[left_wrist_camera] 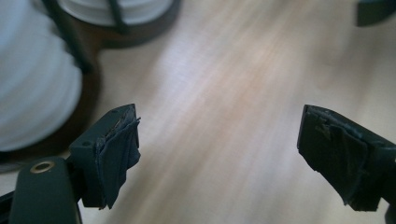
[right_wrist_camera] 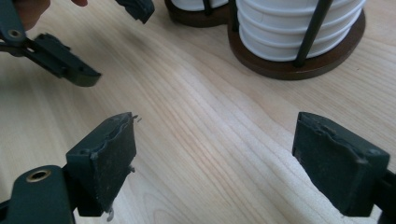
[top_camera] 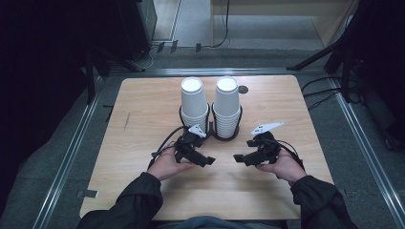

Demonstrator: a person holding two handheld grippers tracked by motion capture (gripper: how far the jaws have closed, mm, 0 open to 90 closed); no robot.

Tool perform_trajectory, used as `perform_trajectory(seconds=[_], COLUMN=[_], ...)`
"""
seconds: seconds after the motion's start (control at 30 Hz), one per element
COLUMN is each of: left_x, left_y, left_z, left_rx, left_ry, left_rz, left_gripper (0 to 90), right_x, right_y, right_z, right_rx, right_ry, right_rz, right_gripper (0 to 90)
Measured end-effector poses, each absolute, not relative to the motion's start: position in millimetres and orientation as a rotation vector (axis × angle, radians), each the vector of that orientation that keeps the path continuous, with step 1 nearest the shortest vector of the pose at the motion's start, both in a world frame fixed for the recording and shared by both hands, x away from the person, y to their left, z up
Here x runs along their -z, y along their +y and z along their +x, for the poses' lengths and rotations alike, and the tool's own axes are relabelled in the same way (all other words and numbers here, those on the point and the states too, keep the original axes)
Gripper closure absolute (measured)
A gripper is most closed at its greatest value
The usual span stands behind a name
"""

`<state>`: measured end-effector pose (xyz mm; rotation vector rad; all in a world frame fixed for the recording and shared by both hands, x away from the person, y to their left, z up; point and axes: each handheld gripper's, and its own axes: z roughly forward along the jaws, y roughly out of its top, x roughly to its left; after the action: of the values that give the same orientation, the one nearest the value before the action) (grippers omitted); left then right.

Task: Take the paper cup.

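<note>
Hovering above the wooden table (top_camera: 143, 109), left gripper (top_camera: 208, 161) and right gripper (top_camera: 237, 158) have jaws spread, empty, near the paper cup stacks (top_camera: 226, 107).

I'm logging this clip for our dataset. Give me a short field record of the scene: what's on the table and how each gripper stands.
table: light wooden top
left cup stack: white paper cups, upside down, in holder
right cup stack: white paper cups, upside down, in holder
holder: dark double rack with upright wires
left gripper: open, holding nothing, near the holder
right gripper: open, holding nothing
</note>
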<state>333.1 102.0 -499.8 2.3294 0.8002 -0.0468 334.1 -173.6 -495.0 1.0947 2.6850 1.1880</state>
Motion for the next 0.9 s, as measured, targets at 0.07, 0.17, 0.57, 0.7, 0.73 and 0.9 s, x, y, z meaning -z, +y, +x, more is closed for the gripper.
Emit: perform_trajectory(seconds=[0.07,0.17,0.57,0.7,0.73,0.9], left_x=[495.7,491.8,482.7,481.4,480.1,478.9], left_y=[103.3,106.7,116.0,119.4,120.9,123.7], left_z=[331.5,330.4,328.3,328.5,328.7,328.4], left_rx=[0.034,0.04,0.01,0.004,-0.008,-0.001], left_ry=[0.775,0.756,0.757,0.755,0.76,0.766], left_rz=[2.339,2.302,2.222,2.216,2.215,2.203], left_gripper=[13.5,13.0,35.1,39.4,39.4,44.5], right_x=[495.5,493.1,481.5,482.0,481.3,478.9], right_y=[-177.7,-179.4,-178.2,-174.4,-172.9,-173.0], right_z=[340.0,340.0,338.0,340.3,341.6,342.6], right_rx=[-1.2,-1.164,-1.212,-1.186,-1.164,-1.172], right_ry=[2.727,2.703,2.657,2.698,2.716,2.718], right_rz=[1.117,1.084,0.958,0.964,0.969,0.957], right_gripper=[14.6,22.0,43.4,43.2,42.7,40.7])
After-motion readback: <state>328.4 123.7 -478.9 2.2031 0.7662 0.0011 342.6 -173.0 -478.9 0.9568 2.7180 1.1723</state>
